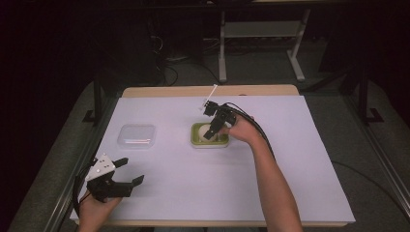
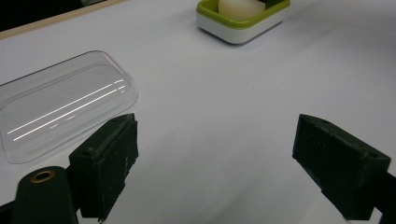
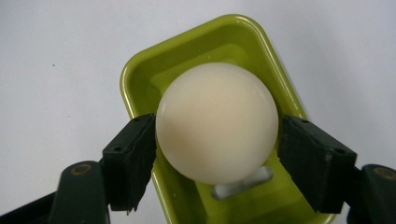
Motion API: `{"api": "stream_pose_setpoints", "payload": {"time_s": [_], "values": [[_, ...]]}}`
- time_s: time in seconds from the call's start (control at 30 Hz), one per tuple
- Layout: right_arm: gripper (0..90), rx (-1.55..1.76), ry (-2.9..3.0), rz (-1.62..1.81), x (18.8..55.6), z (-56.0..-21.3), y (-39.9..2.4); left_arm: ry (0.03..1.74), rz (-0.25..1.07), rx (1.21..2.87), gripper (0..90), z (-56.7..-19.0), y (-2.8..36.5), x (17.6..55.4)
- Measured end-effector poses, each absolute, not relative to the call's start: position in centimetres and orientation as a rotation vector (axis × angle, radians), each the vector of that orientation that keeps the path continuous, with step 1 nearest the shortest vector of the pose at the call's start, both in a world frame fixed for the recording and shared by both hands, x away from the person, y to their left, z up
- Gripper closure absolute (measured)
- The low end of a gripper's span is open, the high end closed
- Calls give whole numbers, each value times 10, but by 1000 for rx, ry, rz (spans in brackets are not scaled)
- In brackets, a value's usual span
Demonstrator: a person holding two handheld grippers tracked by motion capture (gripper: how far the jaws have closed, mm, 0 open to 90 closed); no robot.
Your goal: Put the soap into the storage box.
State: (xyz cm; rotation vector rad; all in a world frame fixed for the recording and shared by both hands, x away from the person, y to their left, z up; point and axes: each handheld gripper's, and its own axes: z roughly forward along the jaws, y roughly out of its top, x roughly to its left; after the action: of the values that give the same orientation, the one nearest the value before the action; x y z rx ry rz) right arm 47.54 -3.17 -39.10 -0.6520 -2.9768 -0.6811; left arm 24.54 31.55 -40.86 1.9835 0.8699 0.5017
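**Round soap between my right gripper's pads, and a lot that could slip**

My right gripper sits over the green soap dish near the middle of the worktop, a little toward the far edge. Its jaws stand either side of the pale round soap. The left pad looks to be touching it and the right one sits right at its edge, but I cannot tell whether they are truly clamped or merely closed up to it. The soap is in or just above the dish; I cannot tell which.

The risks, as I judge them:

- The soap is smooth and domed. If the pads bite above or below its widest part, I expect it to squirt out and roll across the worktop.
- Squeezing hard may dent it or make it pop free.
- The dish looks light, so a pad catching its rim could drag or tip it.

My left gripper rests near the front left corner with its jaws wide apart, holding nothing. The clear lid lies just beyond it, between that corner and the dish. A careless sweep with the left hand could knock the lid away, since it looks light and slides easily on the smooth sheet.
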Motion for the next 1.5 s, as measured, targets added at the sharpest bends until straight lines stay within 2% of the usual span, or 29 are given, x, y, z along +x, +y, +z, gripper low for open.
{"api": "stream_pose_setpoints", "payload": {"time_s": [0.37, 0.9, 1.5], "values": [[240, -657, -2964, -699, 471, -384, -40, 874, 496, 1990, 137, -409, 315, 246], [232, -692, -2925, -804, 456, -378, -74, 877, 488, 1994, 138, -409, 314, 246], [228, -704, -2898, -851, 435, -376, -93, 885, 463, 1992, 140, -410, 314, 247]]}}
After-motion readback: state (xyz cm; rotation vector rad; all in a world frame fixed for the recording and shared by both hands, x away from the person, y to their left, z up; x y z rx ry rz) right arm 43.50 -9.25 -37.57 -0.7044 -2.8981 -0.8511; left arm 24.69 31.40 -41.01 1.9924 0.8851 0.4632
